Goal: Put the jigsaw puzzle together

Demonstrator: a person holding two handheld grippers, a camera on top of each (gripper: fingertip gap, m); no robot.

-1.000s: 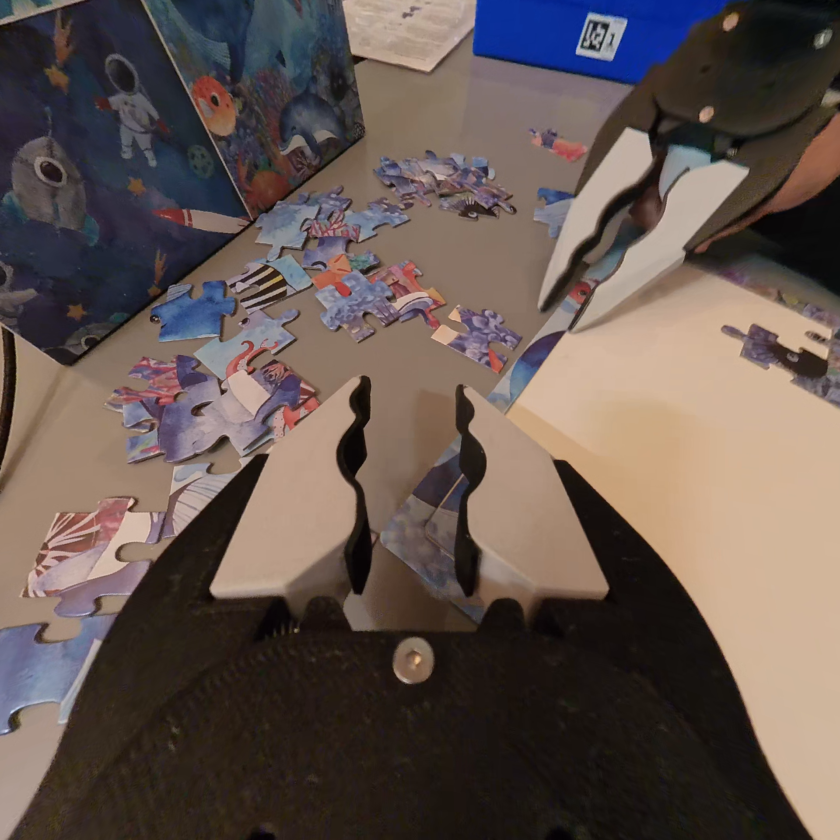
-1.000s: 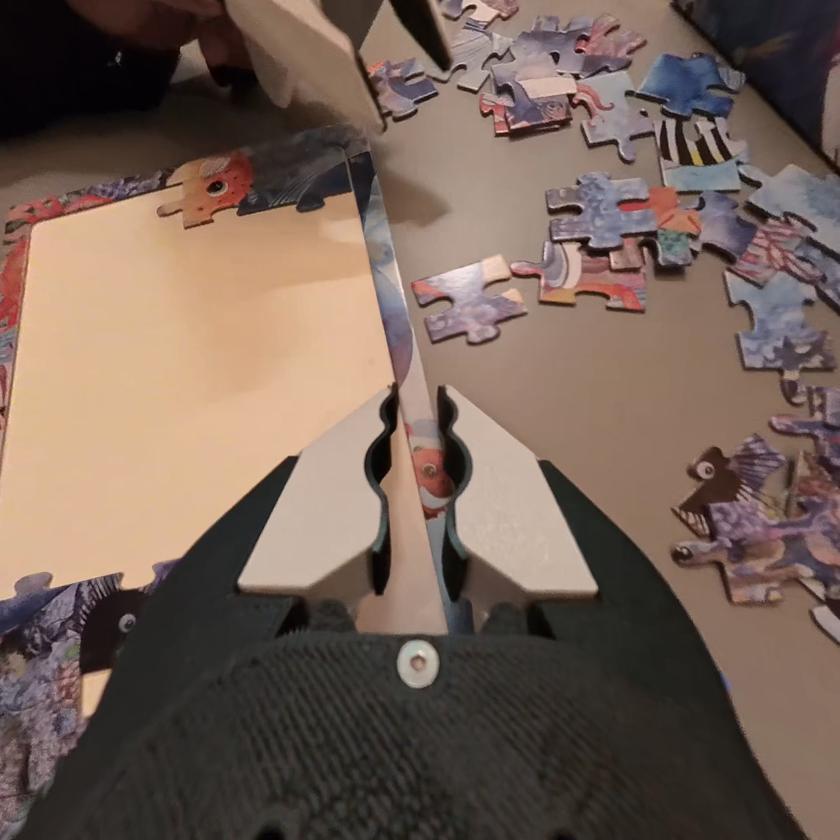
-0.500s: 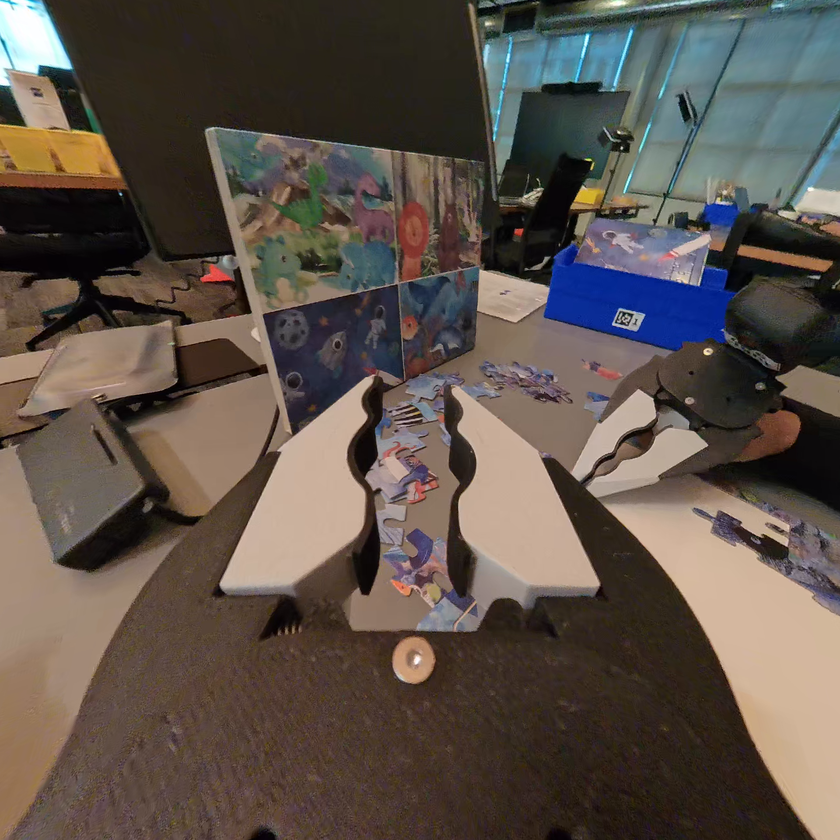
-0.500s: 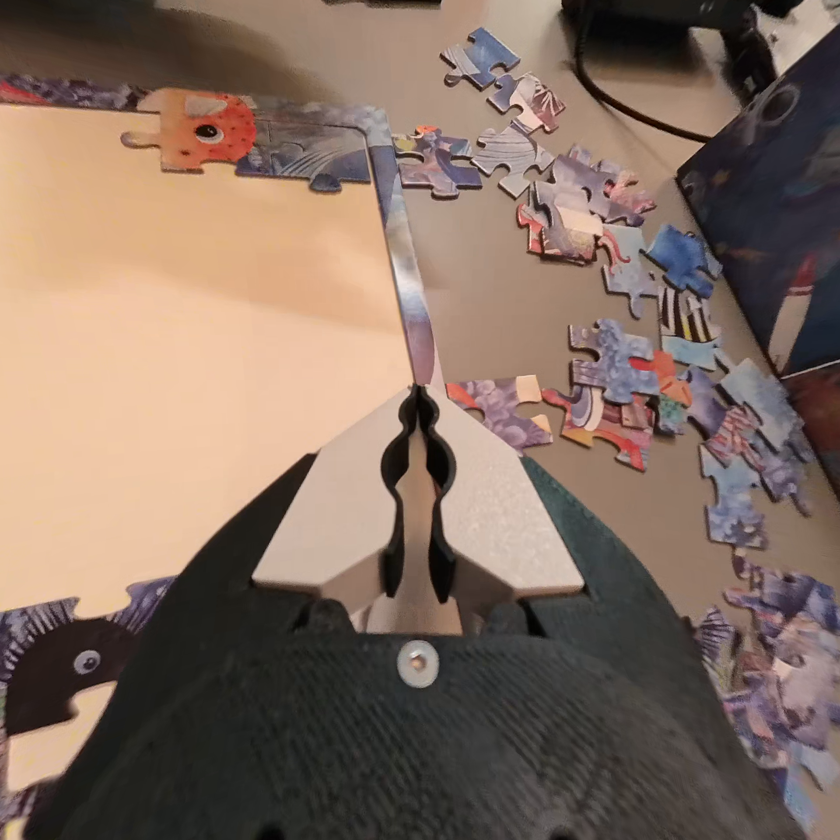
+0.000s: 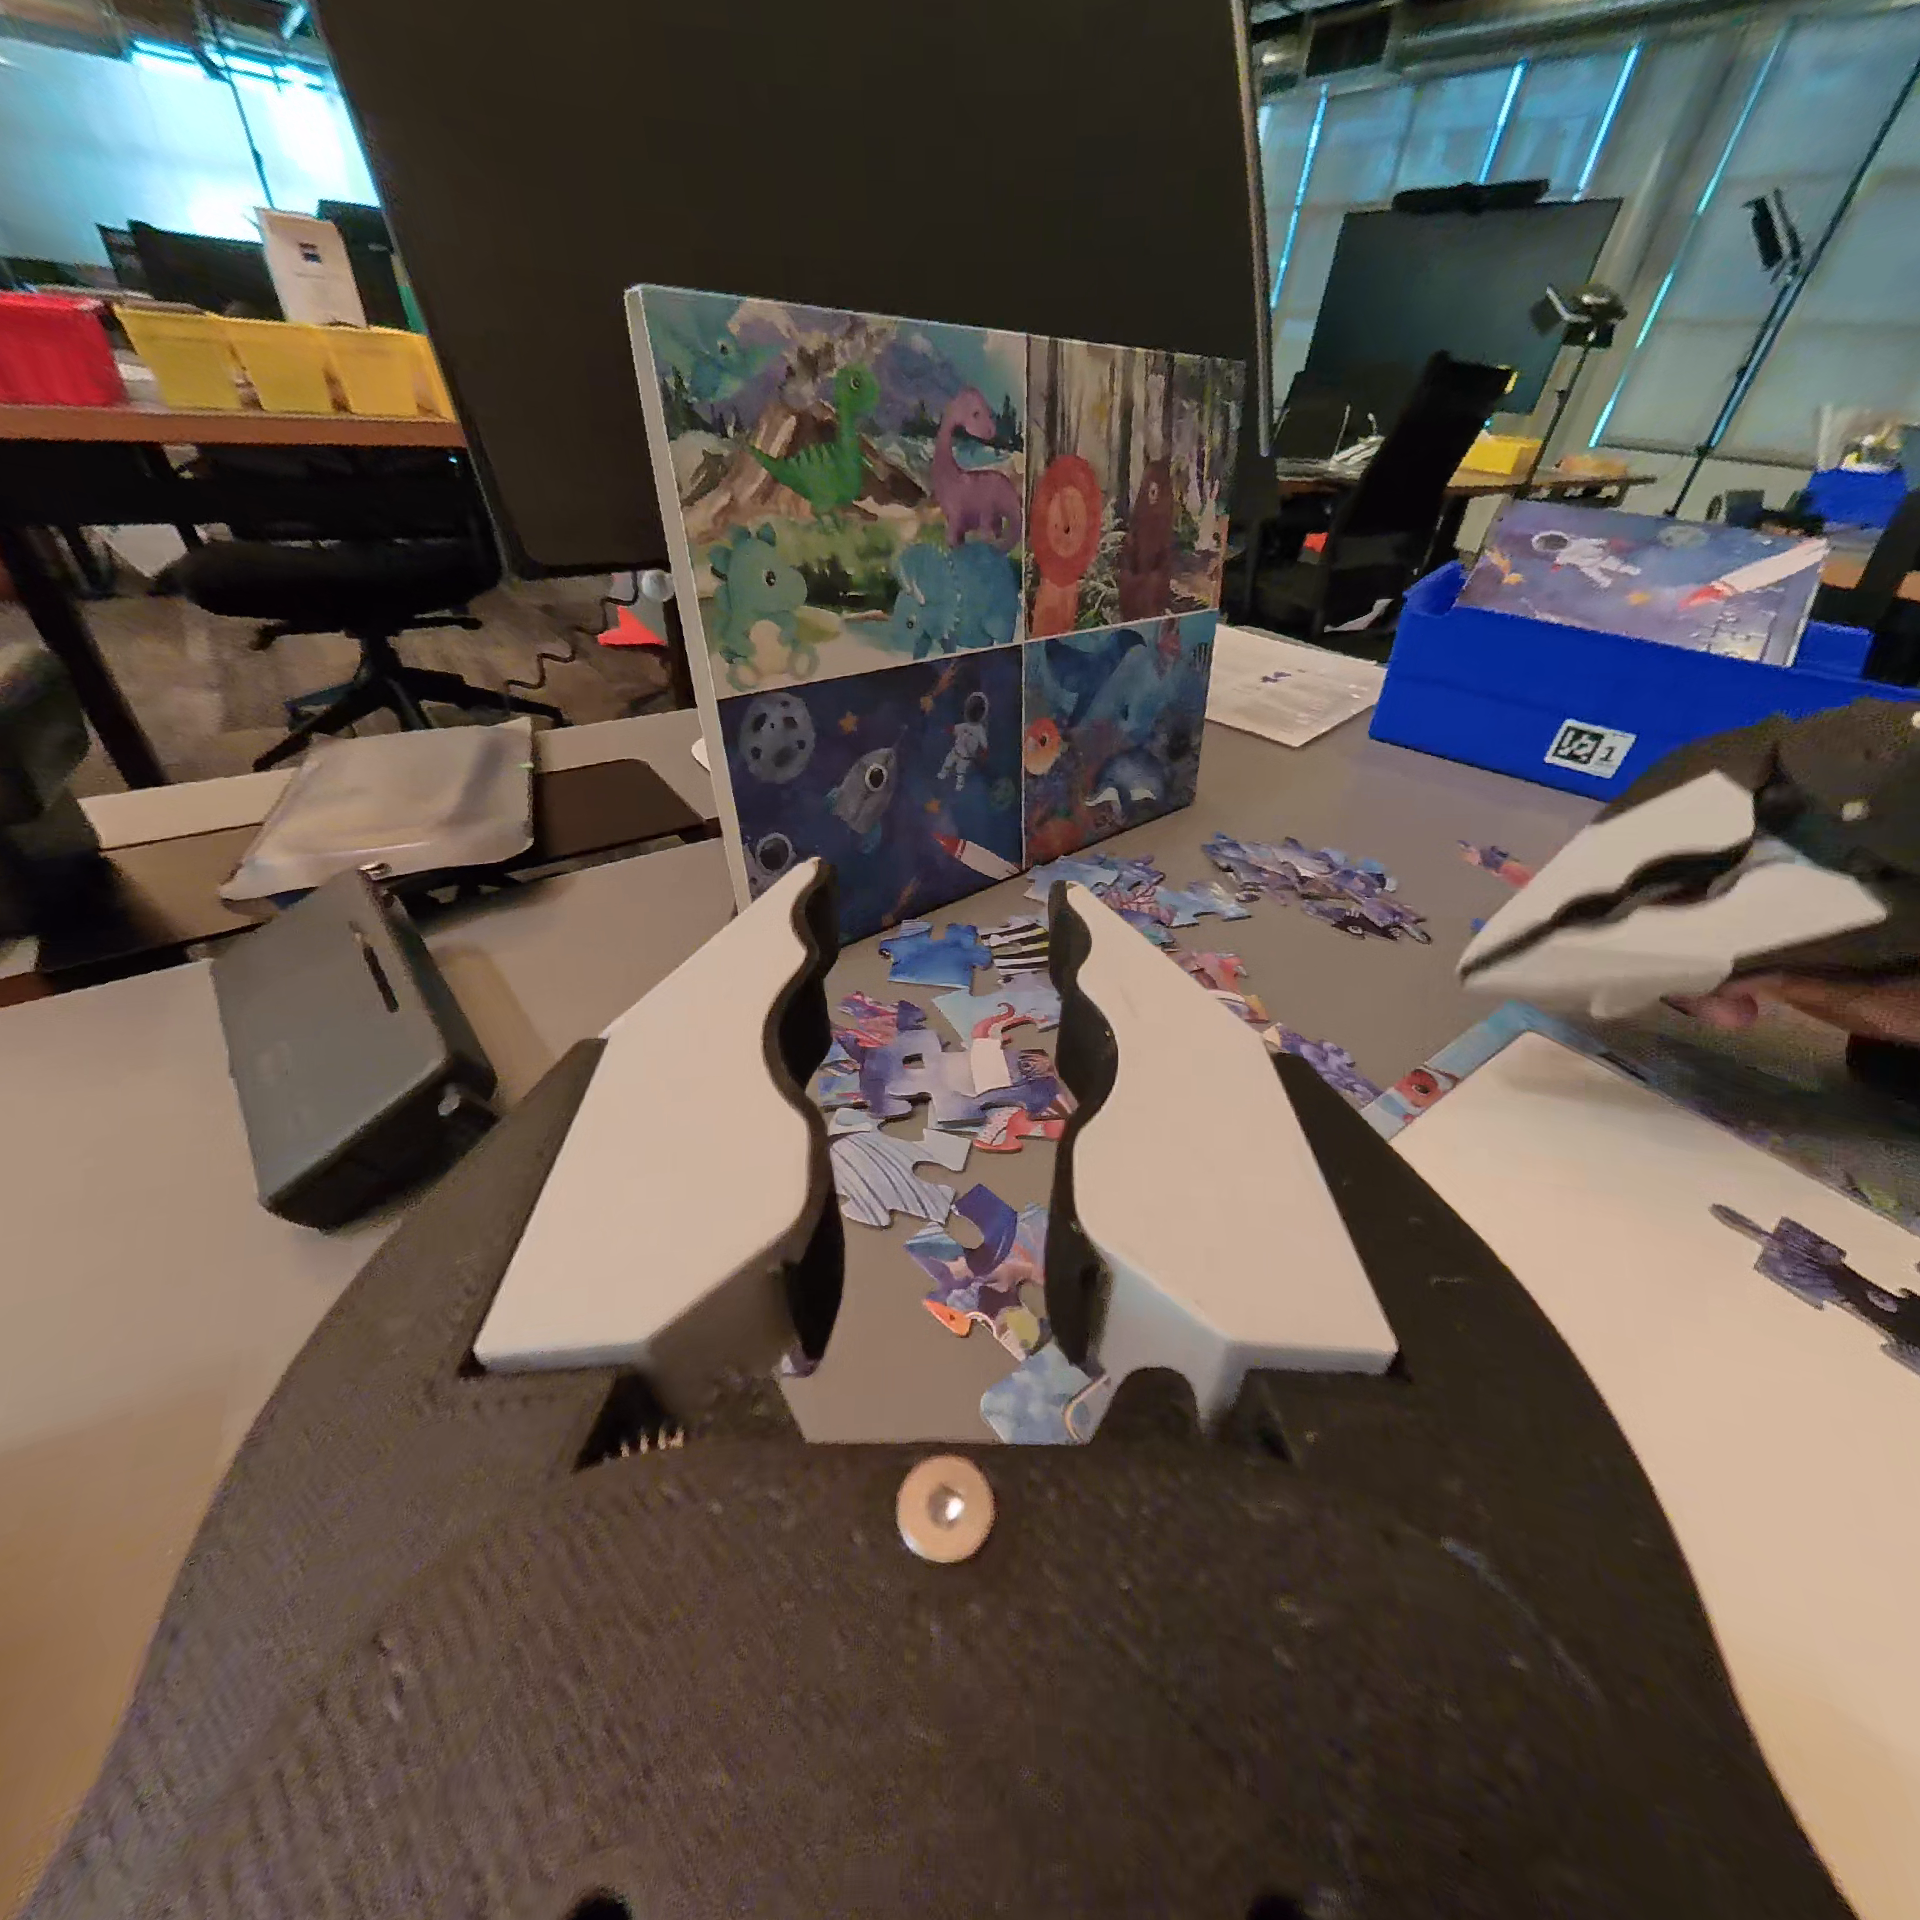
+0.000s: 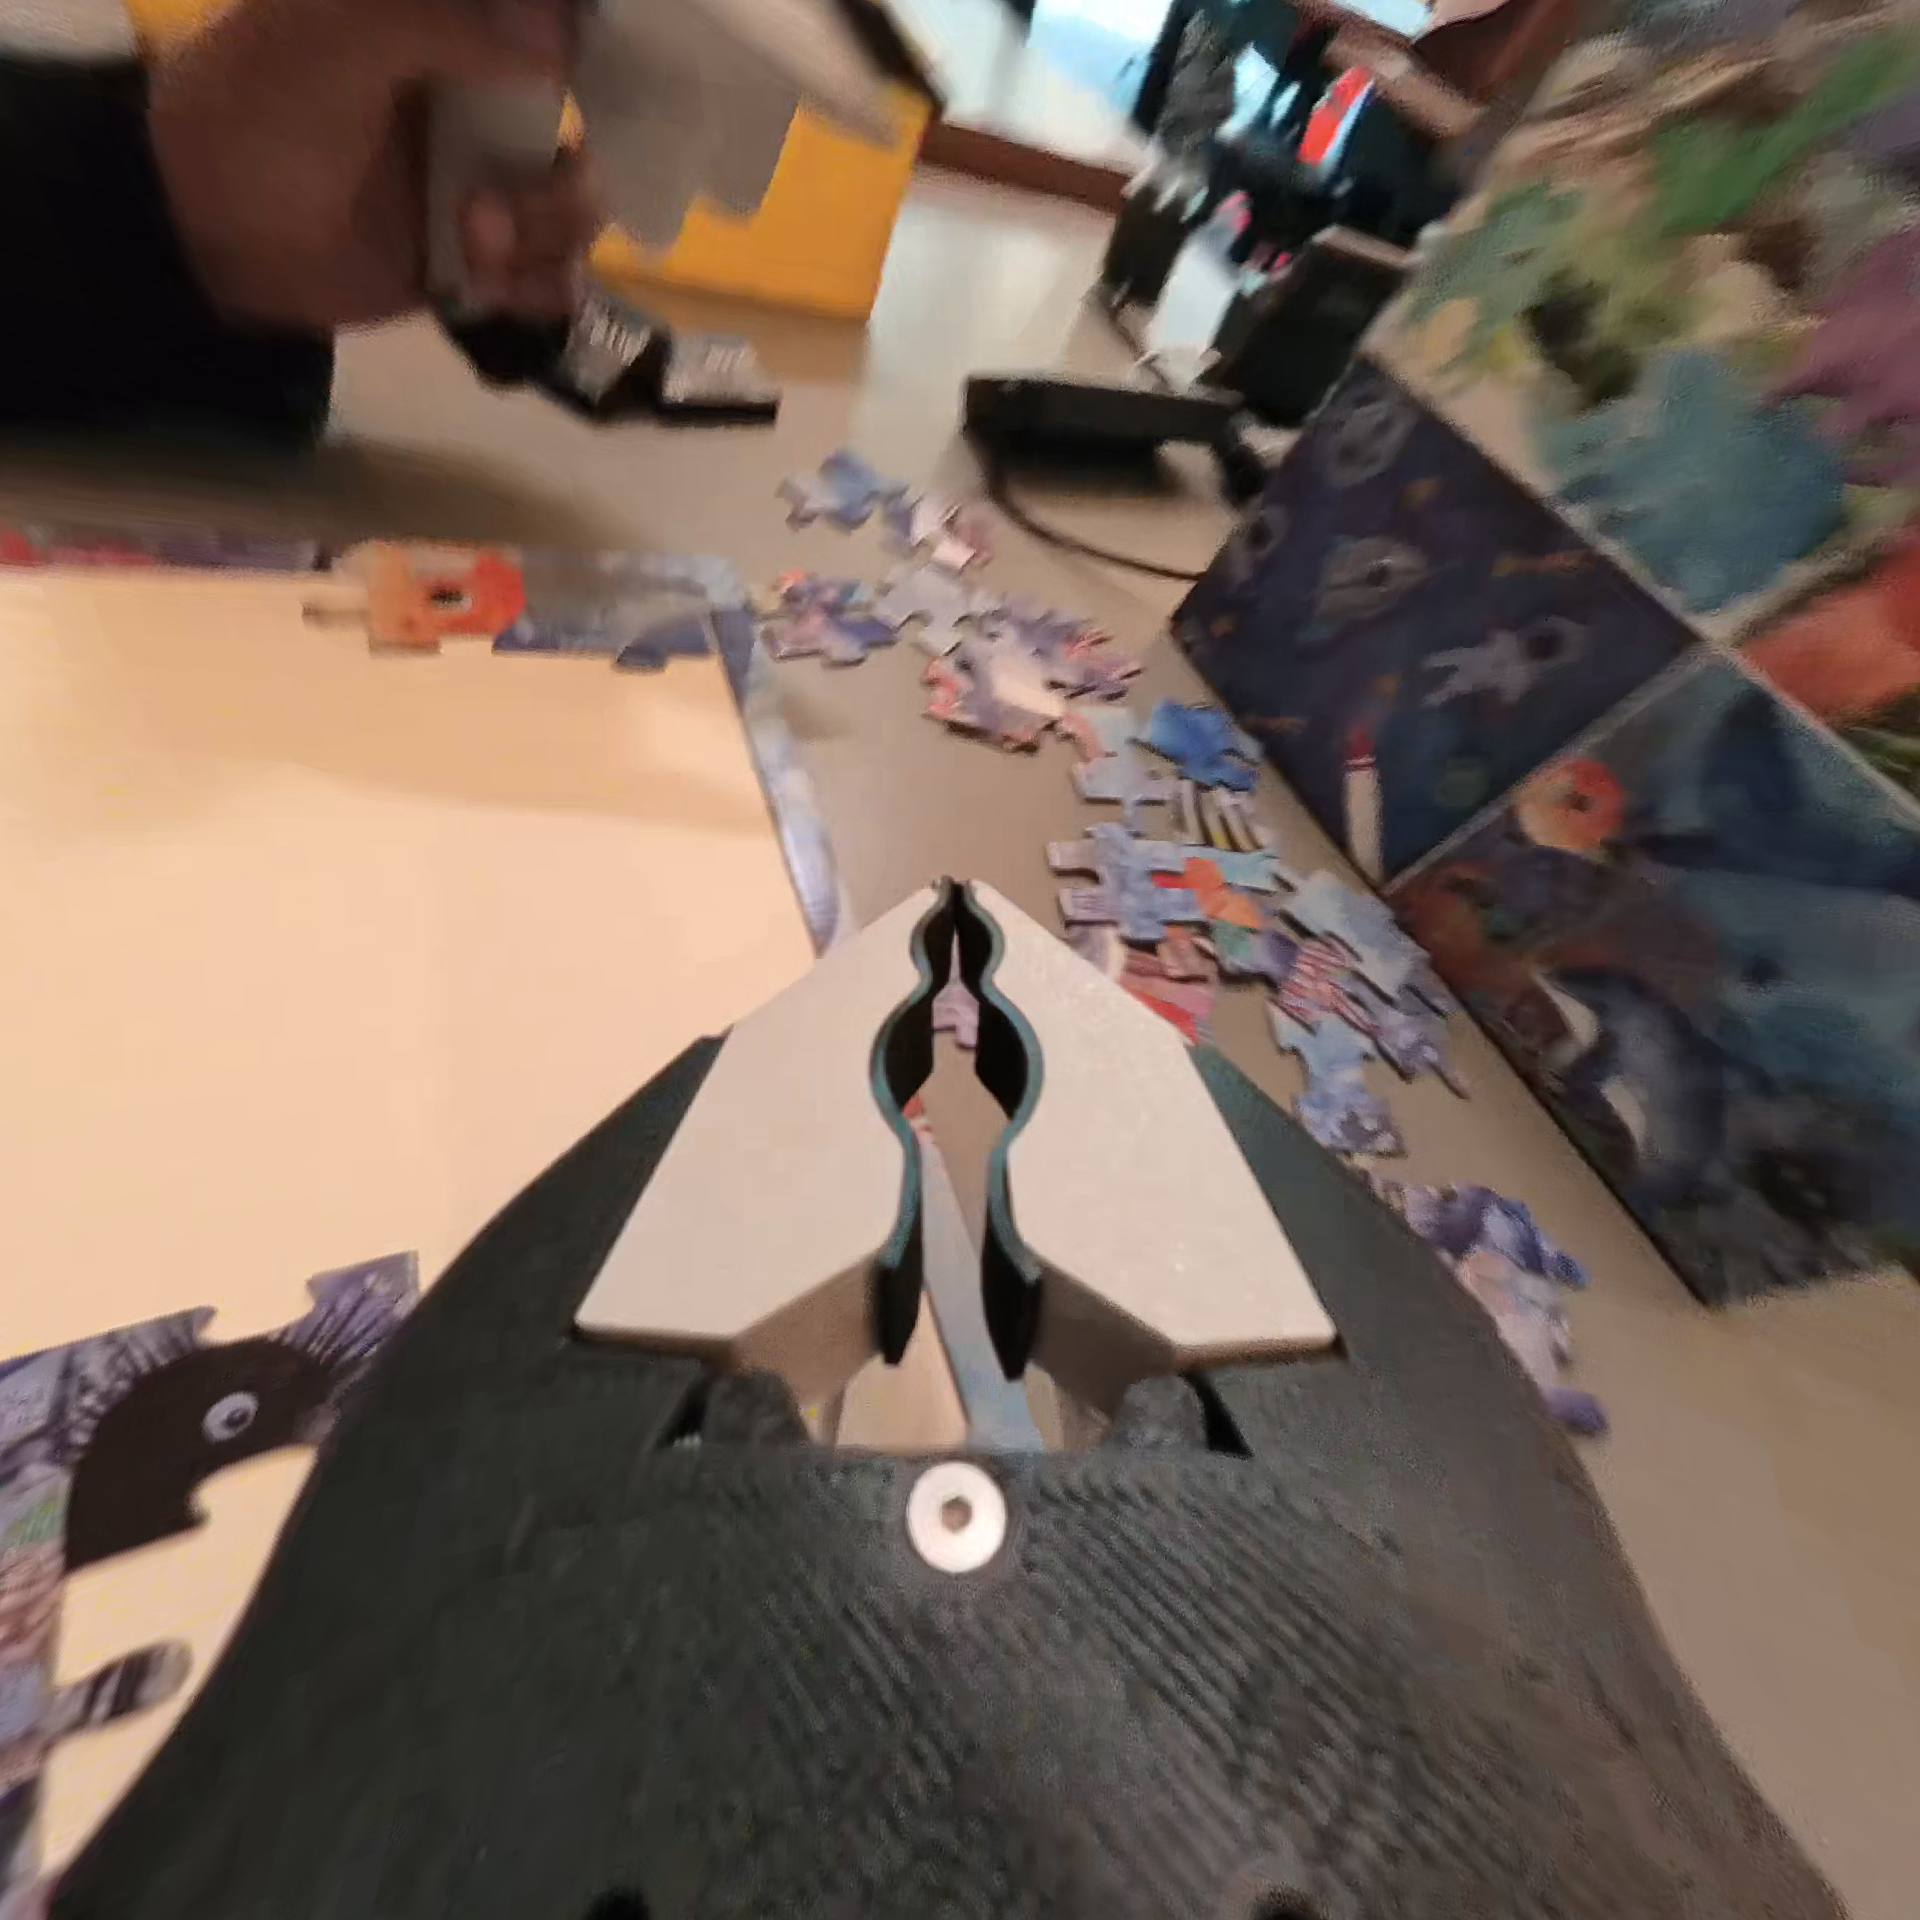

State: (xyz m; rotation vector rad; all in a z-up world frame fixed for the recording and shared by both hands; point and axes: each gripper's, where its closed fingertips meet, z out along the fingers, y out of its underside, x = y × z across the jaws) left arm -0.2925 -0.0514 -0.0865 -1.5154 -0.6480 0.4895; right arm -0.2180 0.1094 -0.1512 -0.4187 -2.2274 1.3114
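The puzzle tray [image 6: 364,883] has a cream bare middle and a printed frame. An orange fish piece [image 6: 436,603] sits at its far edge and a black fish piece [image 6: 208,1413] at its near left. Loose pieces [image 6: 1195,883] lie on the grey table between the tray and the picture box [image 6: 1558,727]. My right gripper [image 6: 956,888] is shut with nothing visible between its tips, raised over the tray's right frame edge; this view is blurred. My left gripper [image 5: 940,883] is open and empty, held above the loose pieces [image 5: 935,1081]. The right gripper [image 5: 1475,961] also shows there, shut, over the tray [image 5: 1610,1299].
The picture box [image 5: 935,623] stands upright behind the pieces. A dark grey device [image 5: 332,1039] lies to the left and a blue bin [image 5: 1558,707] stands at the back right with a paper sheet [image 5: 1288,696] beside it. A black box with a cable [image 6: 1101,426] lies beyond the pieces. The gap from one gripper's tips to the other's is roughly 20 cm. To reach the dark grey device [image 5: 332,1039] in a straight line is about 20 cm for my left fingers, about 35 cm for my right.
My right gripper closed from slightly open and lifted off the tray's frame edge. My left gripper rose and tilted up from the tray corner, staying open.
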